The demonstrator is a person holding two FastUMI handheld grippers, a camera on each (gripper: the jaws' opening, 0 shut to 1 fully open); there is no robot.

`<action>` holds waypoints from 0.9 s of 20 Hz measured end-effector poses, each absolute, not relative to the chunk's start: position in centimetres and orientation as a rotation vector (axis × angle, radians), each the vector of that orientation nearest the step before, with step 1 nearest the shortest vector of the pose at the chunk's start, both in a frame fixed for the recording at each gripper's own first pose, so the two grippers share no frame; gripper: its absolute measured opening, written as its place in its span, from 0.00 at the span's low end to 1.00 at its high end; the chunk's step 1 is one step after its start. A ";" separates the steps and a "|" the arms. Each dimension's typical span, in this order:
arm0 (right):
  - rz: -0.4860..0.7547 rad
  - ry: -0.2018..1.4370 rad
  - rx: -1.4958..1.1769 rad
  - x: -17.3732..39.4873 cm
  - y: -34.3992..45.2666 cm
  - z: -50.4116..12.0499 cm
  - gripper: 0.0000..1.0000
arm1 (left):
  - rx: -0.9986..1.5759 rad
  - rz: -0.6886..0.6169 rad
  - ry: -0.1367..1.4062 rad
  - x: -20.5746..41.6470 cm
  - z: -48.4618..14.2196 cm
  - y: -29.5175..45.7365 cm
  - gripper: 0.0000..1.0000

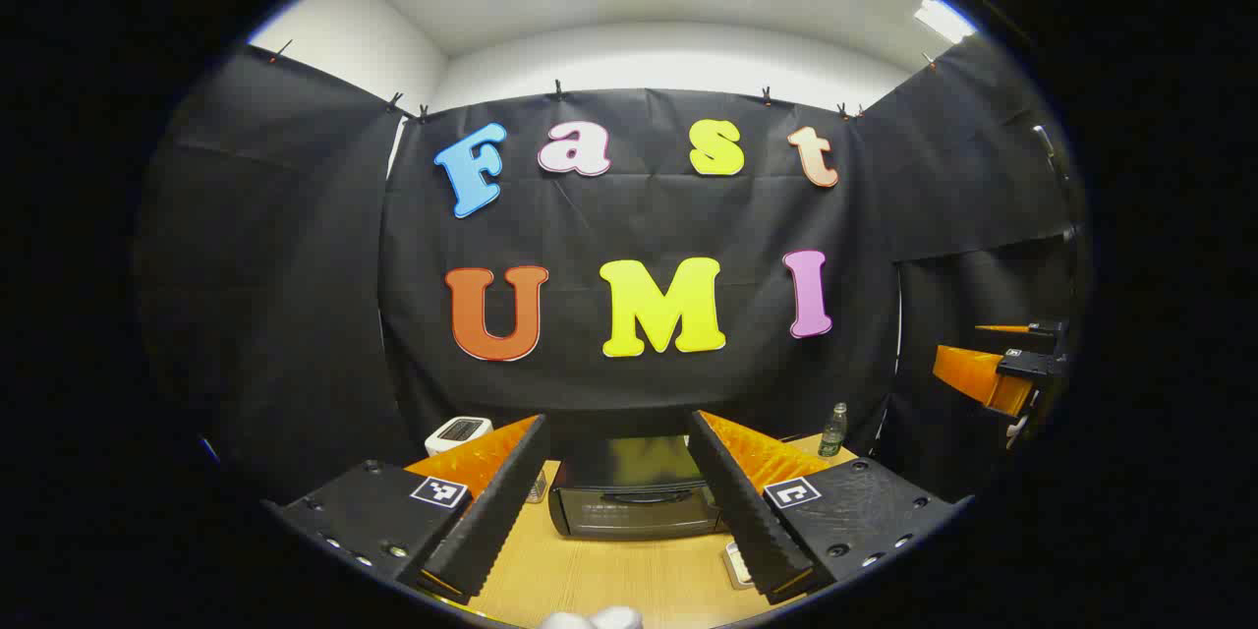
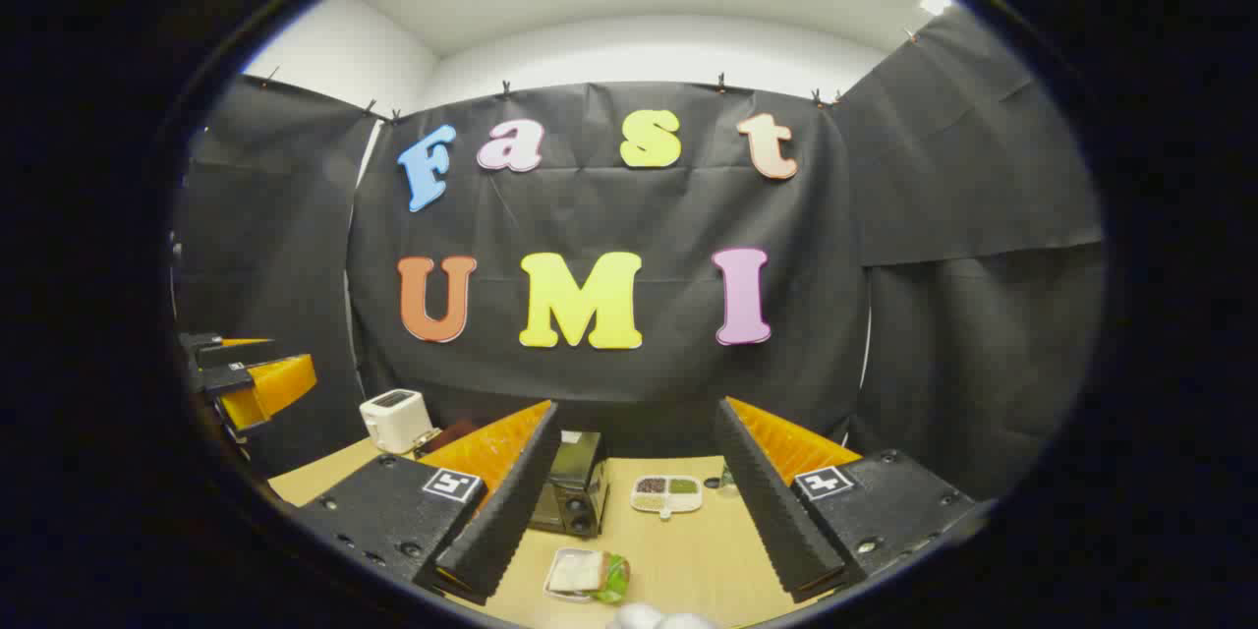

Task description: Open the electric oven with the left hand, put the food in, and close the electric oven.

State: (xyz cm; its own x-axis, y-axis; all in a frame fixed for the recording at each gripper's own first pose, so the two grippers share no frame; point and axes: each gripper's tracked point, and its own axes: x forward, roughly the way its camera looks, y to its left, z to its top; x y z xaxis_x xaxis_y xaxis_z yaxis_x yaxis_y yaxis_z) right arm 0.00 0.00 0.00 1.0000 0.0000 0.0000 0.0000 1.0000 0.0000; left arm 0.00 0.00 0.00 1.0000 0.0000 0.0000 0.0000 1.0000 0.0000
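On the wooden worktop (image 1: 609,575) the electric oven (image 1: 634,496) sat with its door closed, framed between the fingers of the left tool (image 1: 619,511), which hung wide and empty above it, probably lined up for the handle. The right tool (image 2: 634,511) was likewise wide, holding nothing, poised over the food (image 2: 588,575) on its small tray, near the oven (image 2: 570,496), seemingly ready to lift it. A white toaster (image 2: 395,420) and a divided dish (image 2: 667,492) stood aside, clear of the work
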 end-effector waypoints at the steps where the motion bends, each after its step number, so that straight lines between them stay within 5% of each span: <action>1: -0.002 0.002 -0.001 0.2 -0.1 -0.1 0.95 | -0.001 0.000 0.001 0.1 0.0 0.0 0.94; 18: -0.012 0.017 -0.011 0.9 -0.7 -0.4 0.95 | 0.026 0.025 0.013 2.1 -2.1 1.0 0.94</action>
State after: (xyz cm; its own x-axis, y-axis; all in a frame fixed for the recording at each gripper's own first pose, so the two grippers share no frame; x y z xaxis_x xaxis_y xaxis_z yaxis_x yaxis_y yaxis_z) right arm 0.85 -0.66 -0.38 0.9998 -0.0122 -0.0171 0.0120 0.9999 -0.0112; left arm 2.07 1.04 -2.14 0.9996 0.0247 -0.0131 -0.0243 0.9994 0.0265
